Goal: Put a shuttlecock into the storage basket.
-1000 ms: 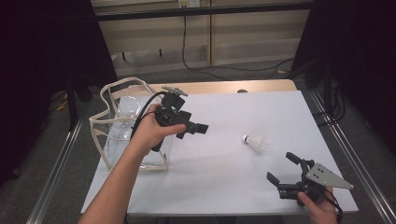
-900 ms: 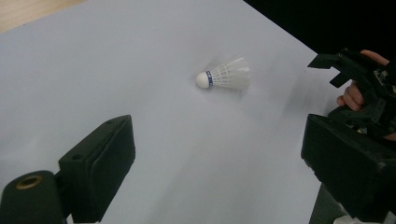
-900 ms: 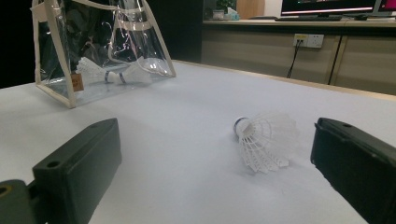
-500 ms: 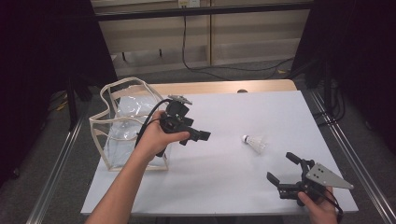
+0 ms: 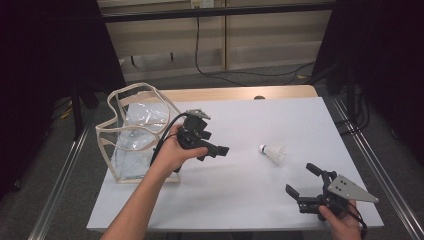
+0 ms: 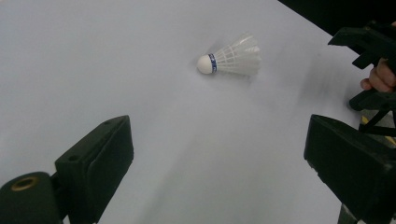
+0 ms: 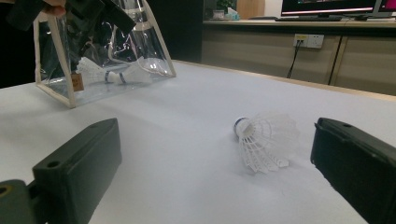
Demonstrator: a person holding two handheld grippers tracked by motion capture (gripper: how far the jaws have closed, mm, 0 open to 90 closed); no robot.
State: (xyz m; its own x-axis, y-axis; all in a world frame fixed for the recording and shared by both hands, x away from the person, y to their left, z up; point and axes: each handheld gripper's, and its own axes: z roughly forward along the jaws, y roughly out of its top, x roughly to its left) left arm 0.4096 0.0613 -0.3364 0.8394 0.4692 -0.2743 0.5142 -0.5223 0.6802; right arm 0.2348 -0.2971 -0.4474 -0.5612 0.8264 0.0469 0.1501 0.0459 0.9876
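Note:
A white shuttlecock (image 5: 271, 152) with a blue-banded cork lies on its side on the white table, right of centre. My left gripper (image 5: 214, 153) is held above the table just right of the clear bag (image 5: 132, 132). It is open and points at the shuttlecock (image 6: 229, 58), which lies well ahead of its empty jaws. My right gripper (image 5: 300, 178) rests open near the front right corner. The shuttlecock (image 7: 266, 140) lies a short way beyond its jaws, with nothing between them.
The clear bag (image 7: 93, 56) with beige trim stands upright at the table's left, with shuttlecocks (image 7: 107, 73) inside it. The table's front edge runs just below the right hand. A desk with cables and sockets stands behind the table.
My left gripper has moved away from the bag, to the right and nearer, toward the shuttlecock. The right gripper has stayed still.

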